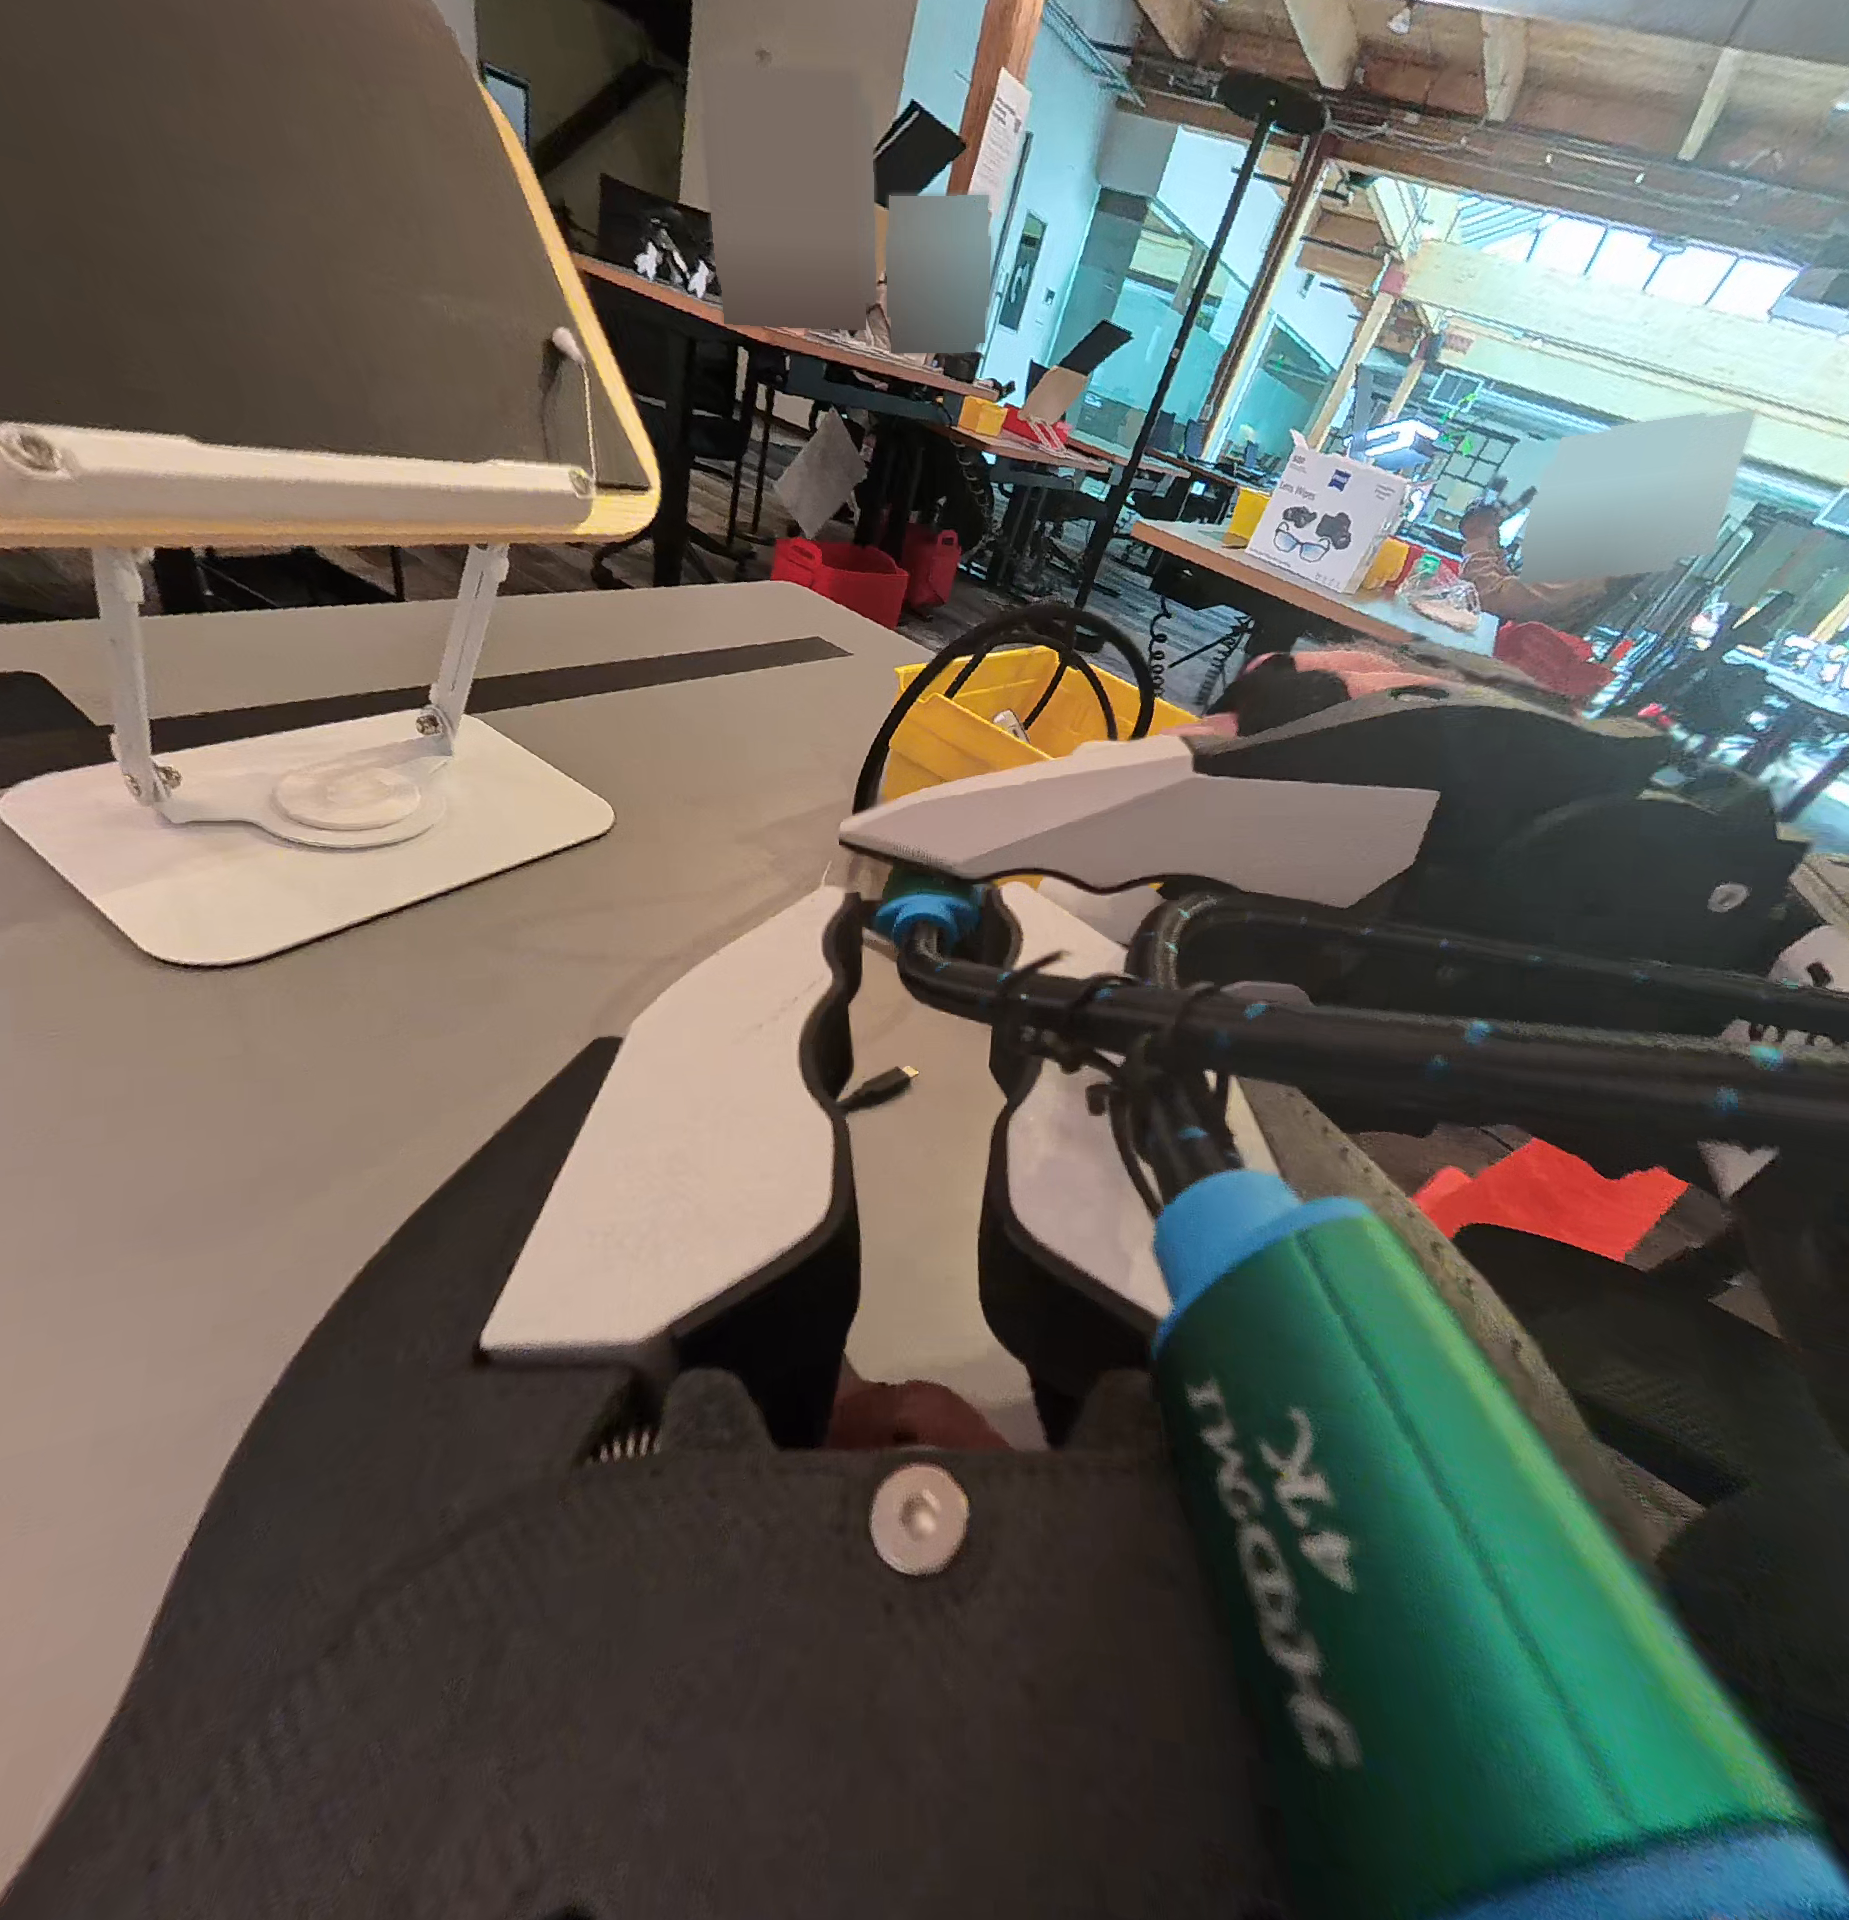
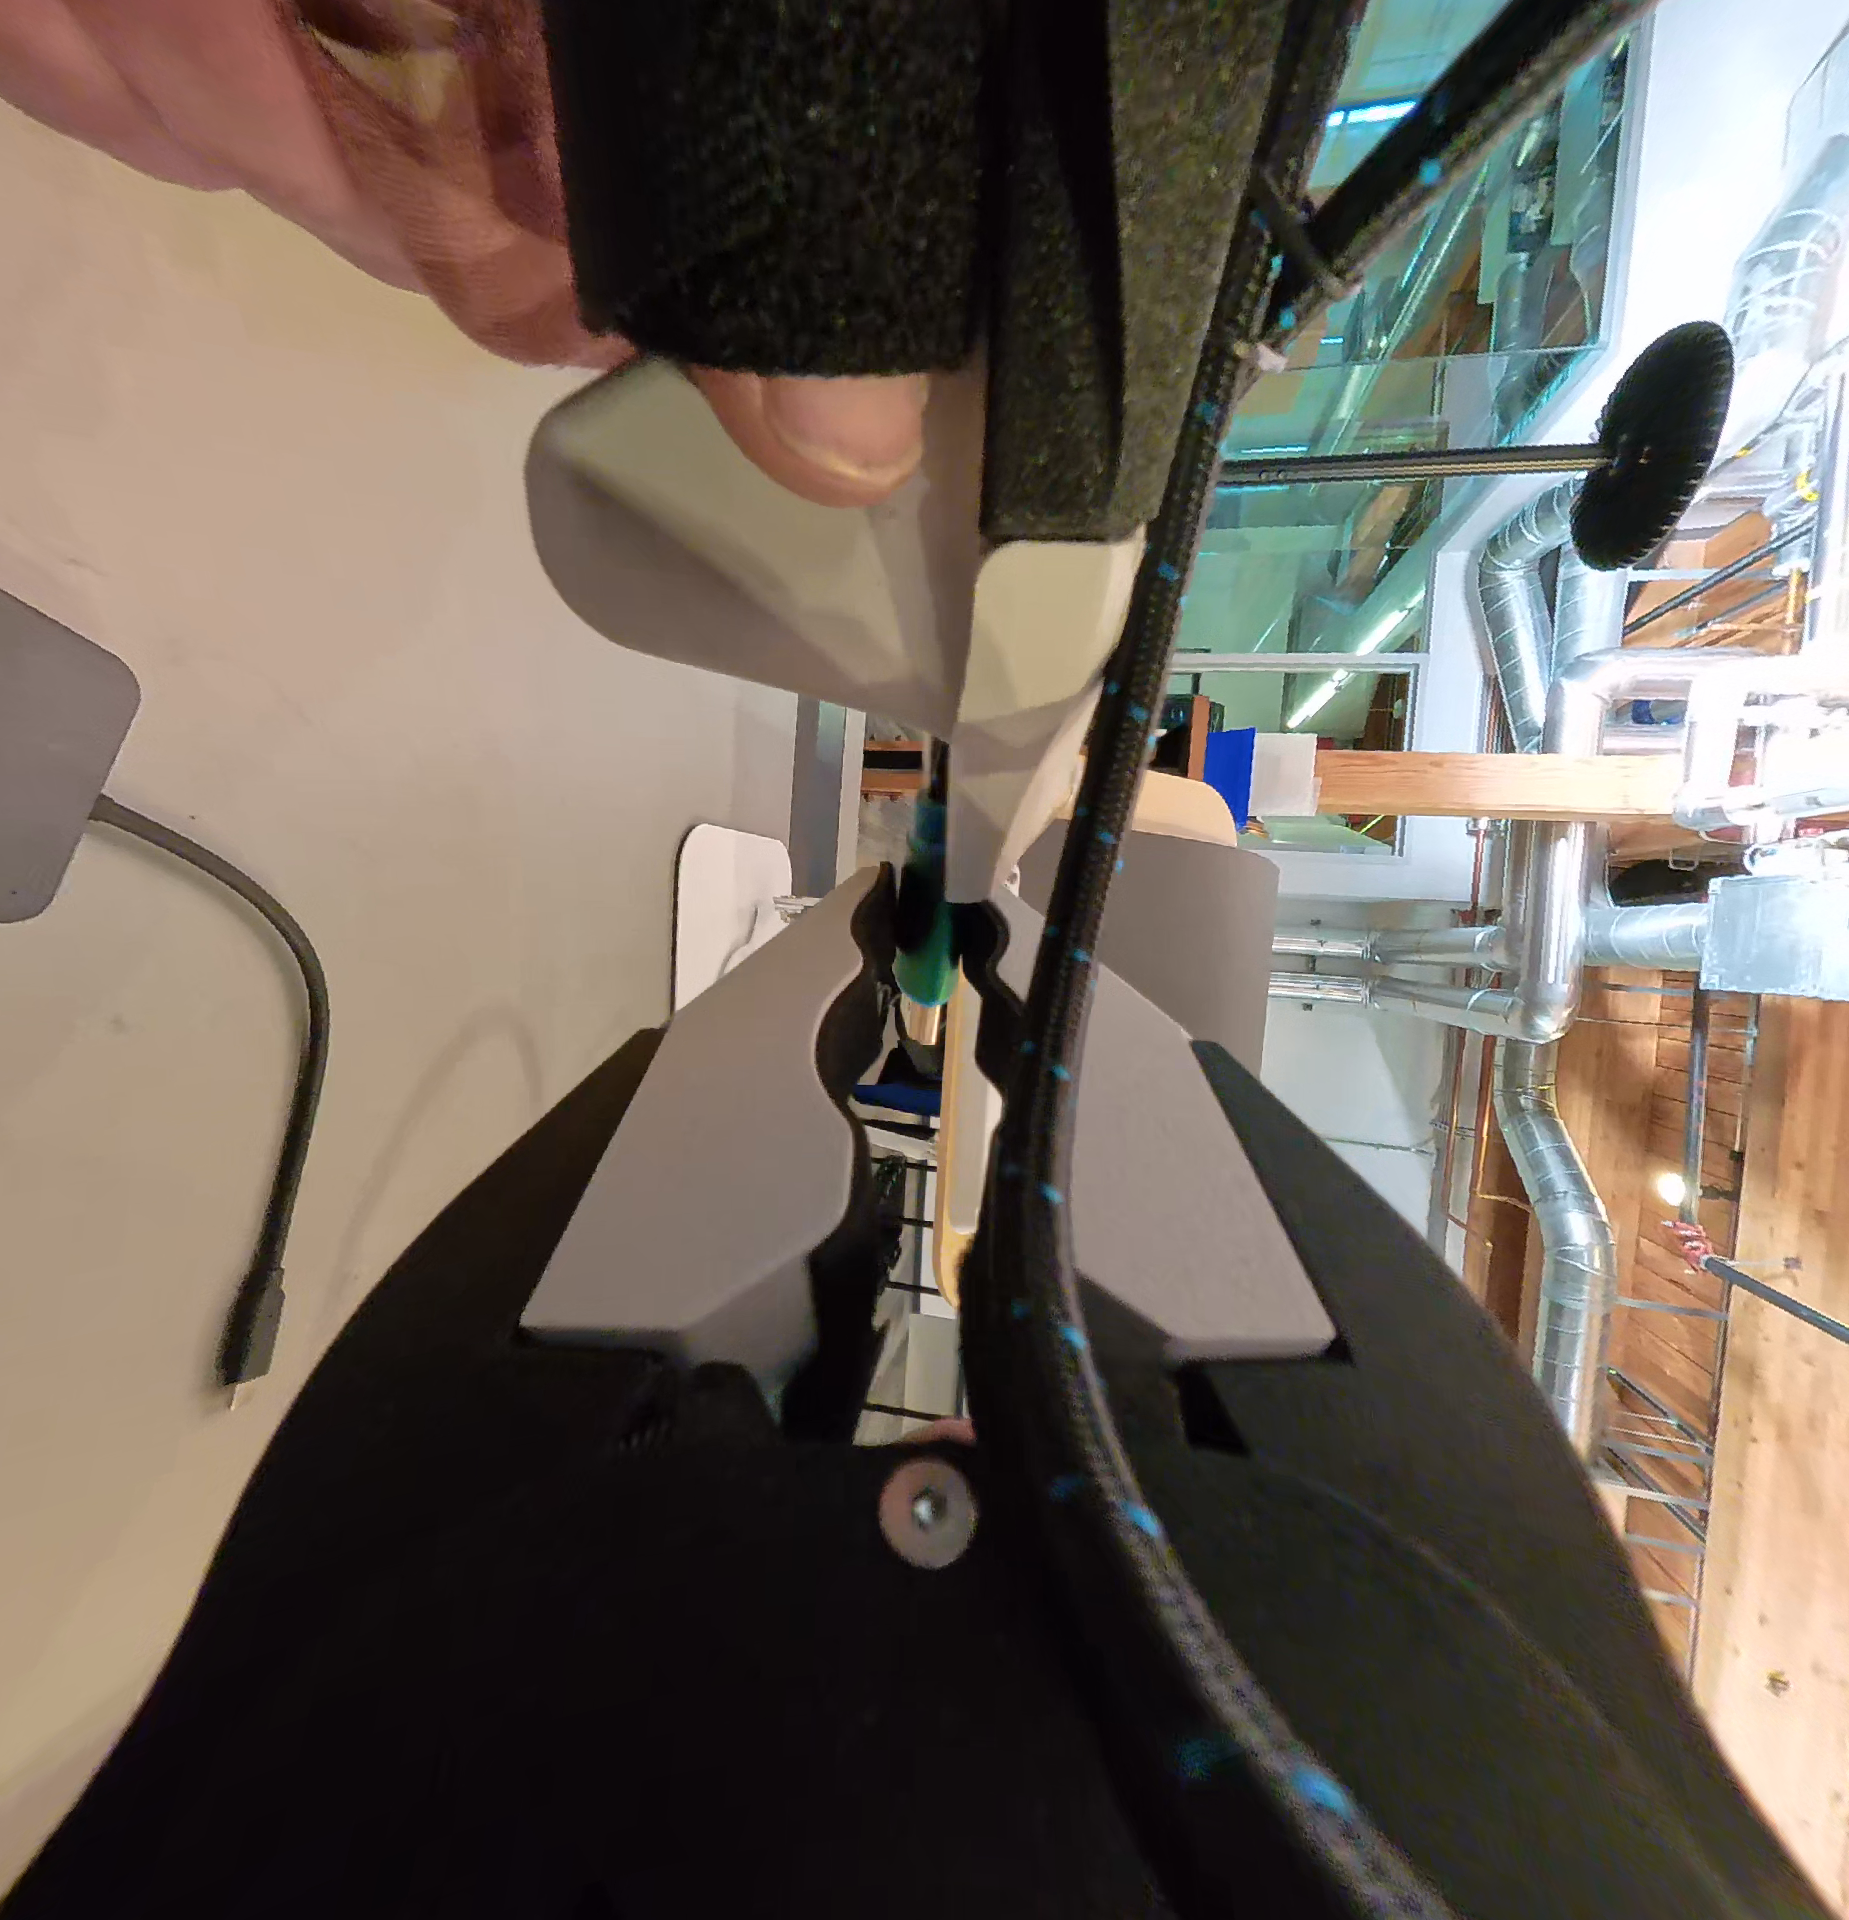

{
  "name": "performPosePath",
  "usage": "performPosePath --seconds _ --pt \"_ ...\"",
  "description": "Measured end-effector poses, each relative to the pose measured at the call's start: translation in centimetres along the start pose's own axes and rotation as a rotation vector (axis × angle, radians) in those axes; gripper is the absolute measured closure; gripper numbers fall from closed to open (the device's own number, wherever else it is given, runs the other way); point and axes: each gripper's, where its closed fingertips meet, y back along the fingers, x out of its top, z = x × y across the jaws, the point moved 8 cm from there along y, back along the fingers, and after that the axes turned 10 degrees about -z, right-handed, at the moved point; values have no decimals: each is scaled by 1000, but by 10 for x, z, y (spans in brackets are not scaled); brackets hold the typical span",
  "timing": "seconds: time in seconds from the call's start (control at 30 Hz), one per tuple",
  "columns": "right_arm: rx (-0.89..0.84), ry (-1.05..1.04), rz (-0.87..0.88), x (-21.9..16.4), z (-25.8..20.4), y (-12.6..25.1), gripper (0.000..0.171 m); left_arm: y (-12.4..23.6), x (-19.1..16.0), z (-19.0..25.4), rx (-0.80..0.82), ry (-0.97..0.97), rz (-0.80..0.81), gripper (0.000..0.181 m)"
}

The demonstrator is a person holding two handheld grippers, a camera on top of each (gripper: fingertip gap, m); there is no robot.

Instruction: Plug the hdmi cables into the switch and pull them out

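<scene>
While hidden leftward, right view shows switch [image 2: 37, 758].

Two grey-and-black two-finger grippers show: the left gripper [image 1: 925, 914] and the right gripper [image 2: 925, 914]. Two green-and-blue HDMI plugs [image 1: 1439, 1538] appear, with one white folding stand [image 1: 307, 821], one yellow plastic bin [image 1: 961, 727] and one grey switch box [image 2: 26, 769].

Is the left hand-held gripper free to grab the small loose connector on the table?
Probably not yet: the left hand-held gripper already has the green plug between its tips, and the right hand-held gripper crowds that spot.
</scene>
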Motion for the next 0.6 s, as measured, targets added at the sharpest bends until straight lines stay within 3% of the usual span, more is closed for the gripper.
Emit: performPosePath --seconds 0.23,0.47,0.6 --pt "-9 -25 -9 2 -3 -1 161 0 1 1 9 -5 -1 166" --pt "-26 -28 0 1 -2 2 161 -3 -1 0 13 4 -46 148" --pt "-24 -20 0 2 -3 2 161 -3 -1 3 12 -2 -25 159"
